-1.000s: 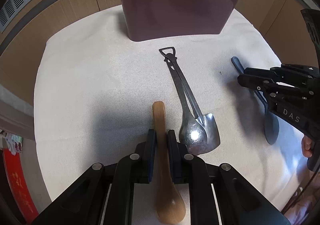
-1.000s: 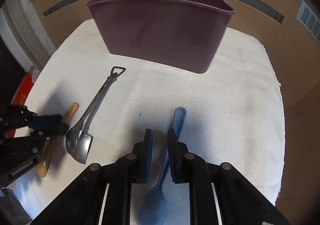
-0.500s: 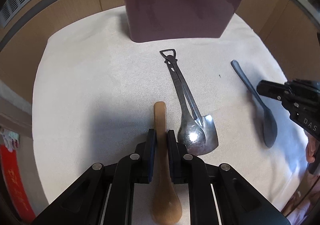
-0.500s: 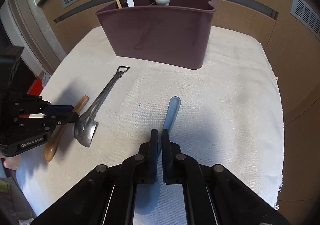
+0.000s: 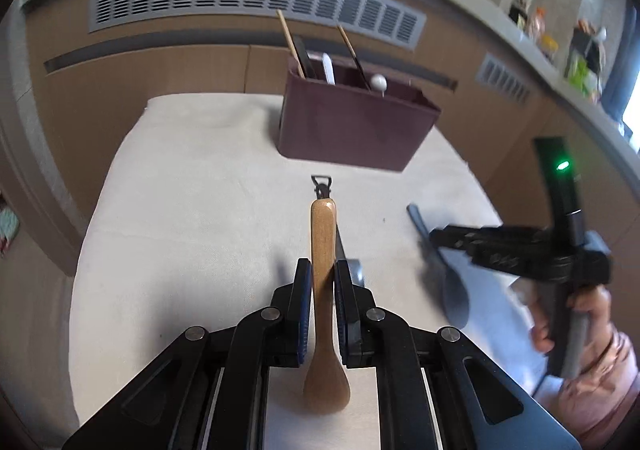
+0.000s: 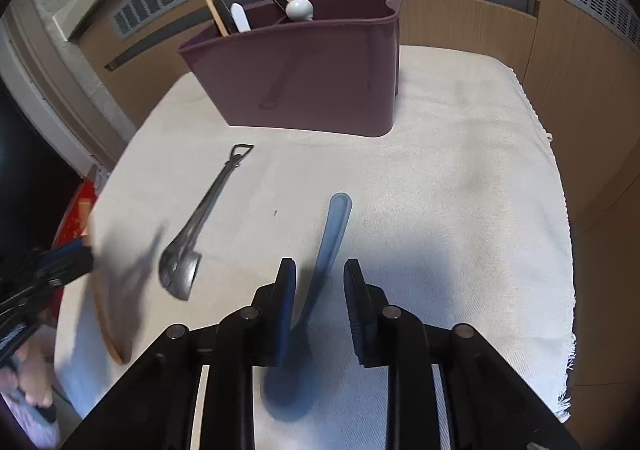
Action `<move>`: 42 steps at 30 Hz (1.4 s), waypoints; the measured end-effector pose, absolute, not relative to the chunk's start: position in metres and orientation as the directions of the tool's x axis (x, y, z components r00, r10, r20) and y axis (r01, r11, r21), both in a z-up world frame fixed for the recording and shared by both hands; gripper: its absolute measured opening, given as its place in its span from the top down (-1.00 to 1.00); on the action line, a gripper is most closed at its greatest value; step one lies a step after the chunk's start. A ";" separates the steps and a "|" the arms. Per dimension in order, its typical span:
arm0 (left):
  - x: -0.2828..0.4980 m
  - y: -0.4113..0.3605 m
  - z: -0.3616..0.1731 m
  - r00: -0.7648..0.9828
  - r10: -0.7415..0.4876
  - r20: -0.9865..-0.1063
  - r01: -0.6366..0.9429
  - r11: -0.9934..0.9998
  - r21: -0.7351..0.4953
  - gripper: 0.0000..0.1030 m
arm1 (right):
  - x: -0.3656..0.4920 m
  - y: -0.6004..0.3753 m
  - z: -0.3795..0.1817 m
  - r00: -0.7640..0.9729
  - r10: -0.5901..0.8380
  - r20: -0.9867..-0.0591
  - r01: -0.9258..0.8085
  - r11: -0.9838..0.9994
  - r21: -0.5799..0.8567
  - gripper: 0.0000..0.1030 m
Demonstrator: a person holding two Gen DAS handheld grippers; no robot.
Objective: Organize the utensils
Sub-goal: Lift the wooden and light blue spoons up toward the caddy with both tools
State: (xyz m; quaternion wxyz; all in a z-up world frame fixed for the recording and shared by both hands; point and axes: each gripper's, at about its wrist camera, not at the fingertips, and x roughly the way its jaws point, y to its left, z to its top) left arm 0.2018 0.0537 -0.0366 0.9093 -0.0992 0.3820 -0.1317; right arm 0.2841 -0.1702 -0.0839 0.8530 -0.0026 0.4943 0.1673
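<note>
Wooden and smooth, the pale brown spoon (image 5: 323, 290) is being pinched between the fingers of the left gripper (image 5: 322, 282), with its rounded handle end pointing to 12 o'clock and its oval bowl lying back toward the camera. The spoon is raised off the cream woven cloth (image 5: 192, 218) that is covering the worktop.

At 12 o'clock on the cloth a dark plum plastic holder (image 5: 352, 130) with curved walls is standing, and it is carrying thin wooden sticks (image 5: 290, 42), a white handle and a white ball-shaped end.

The right wrist view is showing more: the fingers of the right gripper (image 6: 320, 282) are spread, and the matte blue plastic spoon (image 6: 320, 274) is passing between them without a visible pinch; whether it is resting on the cloth I cannot tell. At 10 o'clock from it the shiny steel utensil pair (image 6: 200, 226), a spoon and a flat spade shape joined at a loop, is lying flat. In the left view this steel pair is mostly hidden behind the wooden spoon.

Writing on the right gripper's side is too blurred to read.
</note>
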 end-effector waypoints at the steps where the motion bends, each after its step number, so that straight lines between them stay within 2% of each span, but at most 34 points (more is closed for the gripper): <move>1: 0.200 0.054 -0.033 0.678 -0.317 -0.663 0.159 0.944 -0.289 0.77 | 0.289 -0.166 -0.087 0.448 0.265 -0.854 -0.277 0.949 0.149 0.54; 5: 0.201 0.065 -0.033 0.681 -0.328 -0.655 0.146 0.937 -0.318 0.77 | 0.302 -0.153 -0.099 0.405 0.222 -0.887 -0.257 0.959 0.123 0.53; 9: 0.194 0.070 -0.032 0.684 -0.337 -0.648 0.142 0.932 -0.335 0.77 | 0.298 -0.137 -0.101 0.456 0.144 -0.878 -0.302 0.953 0.000 0.81; 14: 0.190 0.070 -0.027 0.689 -0.344 -0.638 0.148 0.929 -0.340 0.77 | 0.282 -0.142 -0.091 0.475 0.188 -0.860 -0.327 0.945 0.026 0.81; 19: 0.178 0.065 -0.015 0.703 -0.347 -0.621 0.167 0.929 -0.330 0.77 | 0.253 -0.165 -0.056 0.544 0.268 -0.795 -0.329 0.940 0.092 0.81; 27: 0.160 0.050 0.007 0.732 -0.356 -0.581 0.203 0.928 -0.313 0.77 | 0.209 -0.182 -0.010 0.639 0.330 -0.695 -0.348 0.930 0.121 0.81; 42: 0.138 0.035 0.043 0.773 -0.349 -0.529 0.240 0.934 -0.265 0.78 | 0.166 -0.186 0.028 0.722 0.340 -0.603 -0.373 0.925 0.074 0.81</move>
